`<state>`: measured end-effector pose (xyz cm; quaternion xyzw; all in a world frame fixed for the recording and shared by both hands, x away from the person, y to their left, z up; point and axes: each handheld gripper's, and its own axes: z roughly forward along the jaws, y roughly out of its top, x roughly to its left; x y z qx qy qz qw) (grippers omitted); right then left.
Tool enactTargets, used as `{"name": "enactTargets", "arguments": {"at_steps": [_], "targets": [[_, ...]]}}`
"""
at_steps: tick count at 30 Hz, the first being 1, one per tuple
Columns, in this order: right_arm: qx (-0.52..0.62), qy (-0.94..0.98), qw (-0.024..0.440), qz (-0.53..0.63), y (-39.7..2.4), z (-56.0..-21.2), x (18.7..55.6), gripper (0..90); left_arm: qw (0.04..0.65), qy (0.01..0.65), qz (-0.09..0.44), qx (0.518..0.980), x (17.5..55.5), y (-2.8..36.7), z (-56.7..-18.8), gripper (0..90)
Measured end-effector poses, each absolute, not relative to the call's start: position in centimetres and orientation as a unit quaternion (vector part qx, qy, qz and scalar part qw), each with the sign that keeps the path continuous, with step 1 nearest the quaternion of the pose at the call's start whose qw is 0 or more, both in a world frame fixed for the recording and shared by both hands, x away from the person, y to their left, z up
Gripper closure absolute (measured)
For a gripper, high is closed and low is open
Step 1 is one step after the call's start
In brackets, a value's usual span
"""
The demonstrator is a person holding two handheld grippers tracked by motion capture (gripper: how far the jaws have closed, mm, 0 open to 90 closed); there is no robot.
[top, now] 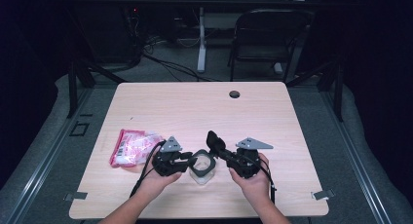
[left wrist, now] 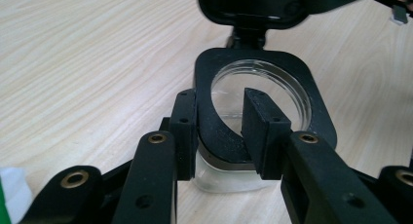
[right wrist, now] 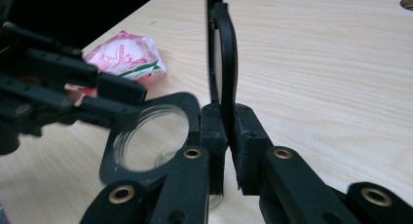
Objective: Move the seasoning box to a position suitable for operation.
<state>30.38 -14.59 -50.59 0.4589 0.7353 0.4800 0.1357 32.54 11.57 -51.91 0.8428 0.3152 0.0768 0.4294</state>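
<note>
A: Holding the clear container (top: 201,169) steady near the front edge of the surface (top: 204,107) matters most here. The left hand-held gripper (left wrist: 219,131) clamps its black rim, one pad outside and one inside the opening.

B: And the lid (right wrist: 223,53)?

A: It stands upright on its hinge, pinched edge-on by the right hand-held gripper (right wrist: 228,141). I'd swing it along the hinge's arc without twisting, so the container doesn't tip.

B: Anything in the way?

A: The pink-and-white packet (top: 131,147) lies just left of the left hand, clear of the lid's path. The two hand-held grippers sit close together, so they could bump.
</note>
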Motion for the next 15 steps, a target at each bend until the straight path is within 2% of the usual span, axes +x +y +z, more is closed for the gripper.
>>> {"name": "enactTargets", "arguments": {"at_steps": [15], "targets": [[0.458, 0.729, 0.14, 0.489, -14.6, -50.9, 32.2, 82.2, 0.439, 0.319, 0.079, 0.837, 31.9, 10.8, -52.1, 67.2]]}}
